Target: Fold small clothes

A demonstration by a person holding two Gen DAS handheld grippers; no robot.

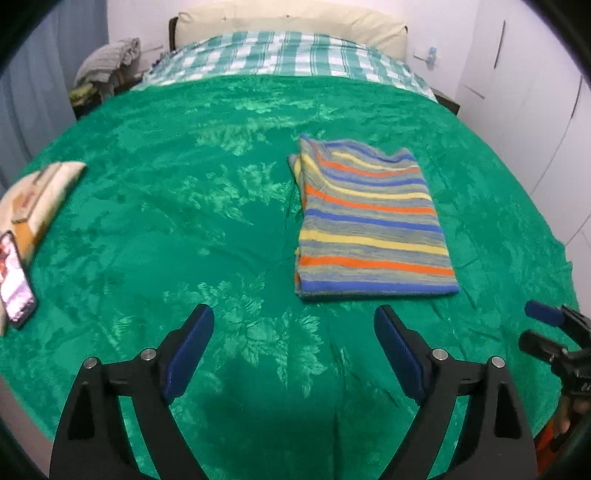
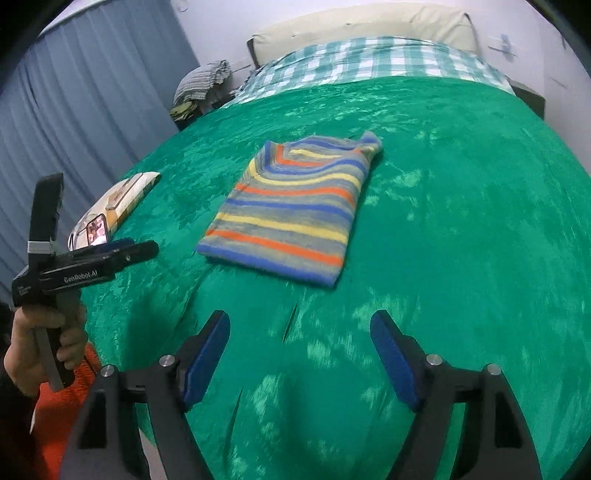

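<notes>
A small striped garment (image 1: 369, 221) in grey, blue, orange and yellow lies folded into a flat rectangle on the green bedspread (image 1: 184, 221). It also shows in the right wrist view (image 2: 291, 210). My left gripper (image 1: 295, 321) is open and empty, held above the bedspread short of the garment's near edge. My right gripper (image 2: 299, 325) is open and empty, also short of the garment. The left gripper shows from the side in the right wrist view (image 2: 140, 249), held in a hand. The right gripper shows at the right edge of the left wrist view (image 1: 532, 325).
A phone (image 1: 14, 277) with a lit screen leans on a cream packet (image 1: 37, 199) at the bed's left side. A checked blanket (image 1: 280, 55) and a cream pillow (image 1: 295, 22) lie at the head. Clothes are piled on a stand (image 1: 107, 66). Blue curtains (image 2: 74, 110) hang left.
</notes>
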